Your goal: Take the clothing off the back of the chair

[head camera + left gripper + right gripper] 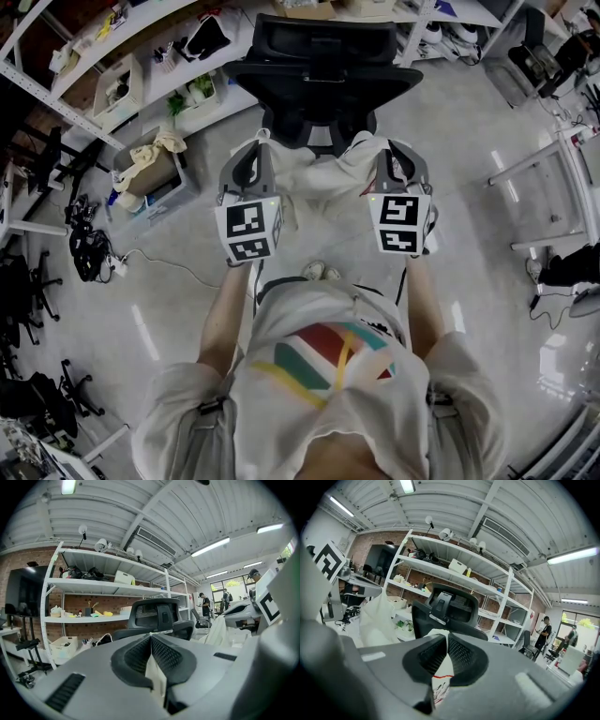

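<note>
White garment [323, 173] is held spread between both grippers, just in front of the back of the black chair [319, 70]; contact with the chair cannot be confirmed; left gripper [255, 148] jaws are clamped on one edge; right gripper [394, 150] jaws are clamped on the other.

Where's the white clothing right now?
Head view, centre: the white clothing hangs stretched between the left gripper and right gripper, both shut on it, just this side of the black chair.
</note>
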Demonstrator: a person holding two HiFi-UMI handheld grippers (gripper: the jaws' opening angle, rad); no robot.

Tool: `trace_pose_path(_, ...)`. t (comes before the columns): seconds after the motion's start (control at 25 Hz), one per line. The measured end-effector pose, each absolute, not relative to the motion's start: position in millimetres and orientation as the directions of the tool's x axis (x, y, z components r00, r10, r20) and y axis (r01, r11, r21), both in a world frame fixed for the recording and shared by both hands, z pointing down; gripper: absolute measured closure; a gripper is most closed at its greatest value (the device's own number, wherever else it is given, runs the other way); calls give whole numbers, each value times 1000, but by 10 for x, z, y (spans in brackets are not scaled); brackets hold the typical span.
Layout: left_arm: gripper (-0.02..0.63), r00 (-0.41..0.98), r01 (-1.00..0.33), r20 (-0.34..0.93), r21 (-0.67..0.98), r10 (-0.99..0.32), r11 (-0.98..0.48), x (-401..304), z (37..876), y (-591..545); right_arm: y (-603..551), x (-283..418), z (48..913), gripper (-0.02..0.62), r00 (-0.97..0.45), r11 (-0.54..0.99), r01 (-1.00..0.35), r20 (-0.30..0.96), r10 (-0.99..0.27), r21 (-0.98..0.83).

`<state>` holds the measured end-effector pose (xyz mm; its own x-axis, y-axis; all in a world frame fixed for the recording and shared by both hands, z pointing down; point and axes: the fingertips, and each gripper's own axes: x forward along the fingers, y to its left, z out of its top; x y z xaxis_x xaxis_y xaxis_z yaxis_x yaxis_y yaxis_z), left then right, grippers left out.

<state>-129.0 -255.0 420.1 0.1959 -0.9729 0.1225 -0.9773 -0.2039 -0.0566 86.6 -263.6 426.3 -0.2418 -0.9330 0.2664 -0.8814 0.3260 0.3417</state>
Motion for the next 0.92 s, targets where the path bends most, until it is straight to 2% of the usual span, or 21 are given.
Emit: trace_pose_path(0.92,592,212,-973,123,-63,-969,-221,-1174,4161,-2537,-2588,936,4199,589,-240,316,-893,254,-937,321)
